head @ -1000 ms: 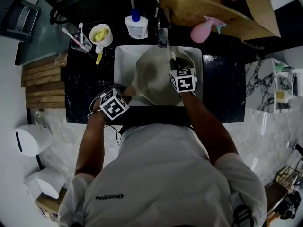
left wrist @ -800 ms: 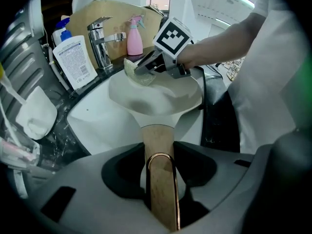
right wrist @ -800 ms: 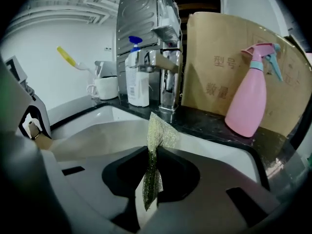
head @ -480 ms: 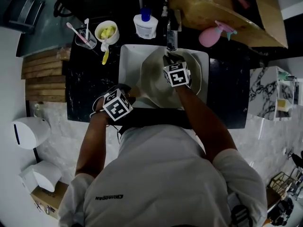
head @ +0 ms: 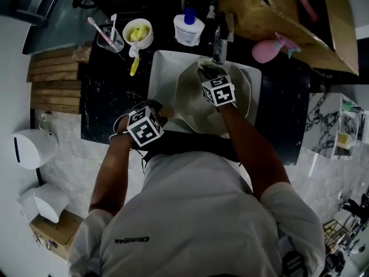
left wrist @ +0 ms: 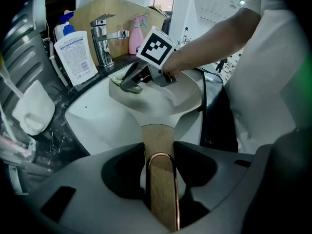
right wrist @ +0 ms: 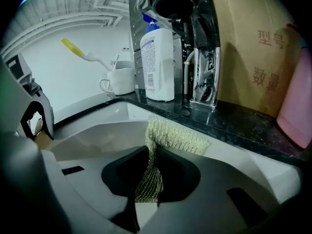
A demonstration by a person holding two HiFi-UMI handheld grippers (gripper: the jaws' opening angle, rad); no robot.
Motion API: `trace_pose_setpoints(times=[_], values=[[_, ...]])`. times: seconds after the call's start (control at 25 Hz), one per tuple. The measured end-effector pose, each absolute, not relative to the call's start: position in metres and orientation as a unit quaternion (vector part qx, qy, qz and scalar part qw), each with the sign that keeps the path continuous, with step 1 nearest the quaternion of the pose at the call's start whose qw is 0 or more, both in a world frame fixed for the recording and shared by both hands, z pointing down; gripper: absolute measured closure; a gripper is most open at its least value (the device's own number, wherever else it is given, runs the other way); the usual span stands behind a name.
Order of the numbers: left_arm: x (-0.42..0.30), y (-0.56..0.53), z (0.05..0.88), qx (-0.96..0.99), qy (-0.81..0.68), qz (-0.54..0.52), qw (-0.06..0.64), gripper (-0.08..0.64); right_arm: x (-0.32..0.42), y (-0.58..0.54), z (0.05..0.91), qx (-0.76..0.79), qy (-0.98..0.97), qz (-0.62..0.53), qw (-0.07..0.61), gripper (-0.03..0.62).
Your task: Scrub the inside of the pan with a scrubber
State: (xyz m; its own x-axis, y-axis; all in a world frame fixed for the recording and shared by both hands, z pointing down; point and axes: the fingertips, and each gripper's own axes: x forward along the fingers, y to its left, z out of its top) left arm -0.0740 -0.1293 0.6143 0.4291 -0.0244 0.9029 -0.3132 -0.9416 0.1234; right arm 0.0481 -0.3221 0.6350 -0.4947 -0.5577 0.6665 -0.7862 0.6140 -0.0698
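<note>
A pale pan [head: 193, 105] lies in the white sink [head: 163, 68]. Its wooden handle [left wrist: 158, 150] runs between the jaws of my left gripper [left wrist: 159, 162], which is shut on it at the sink's near left corner [head: 157, 113]. My right gripper [head: 206, 74] reaches over the pan to its far rim, just below the tap [head: 219, 36]. It is shut on a pale green mesh scrubber [right wrist: 168, 138], whose free end lies folded over the pan's rim. From the left gripper view, the right gripper [left wrist: 130, 81] presses the scrubber [left wrist: 123, 82] down there.
On the black counter behind the sink stand a white soap bottle [head: 189, 29], a cup with yellow contents [head: 138, 33], a glass with toothbrushes [head: 108, 38] and a pink spray bottle [head: 266, 49]. A cardboard box [head: 288, 16] sits at the back right.
My right gripper has slid with the scrubber from the pan's right side leftward and toward the far rim by the tap. The left gripper keeps its hold on the handle.
</note>
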Motion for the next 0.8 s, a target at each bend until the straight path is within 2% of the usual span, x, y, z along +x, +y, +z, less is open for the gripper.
trace_pose_setpoints(times=[0.4,0.8], values=[[-0.075,-0.13,0.616,0.833,-0.1,0.525,0.144,0.367,0.024,-0.312,0.635,0.353,-0.866,0.236,0.264,0.514],[-0.074,-0.129,0.616,0.832,-0.102,0.526,0.142,0.367,-0.009,-0.281,0.633,0.275,-0.885,0.258,0.272,0.511]])
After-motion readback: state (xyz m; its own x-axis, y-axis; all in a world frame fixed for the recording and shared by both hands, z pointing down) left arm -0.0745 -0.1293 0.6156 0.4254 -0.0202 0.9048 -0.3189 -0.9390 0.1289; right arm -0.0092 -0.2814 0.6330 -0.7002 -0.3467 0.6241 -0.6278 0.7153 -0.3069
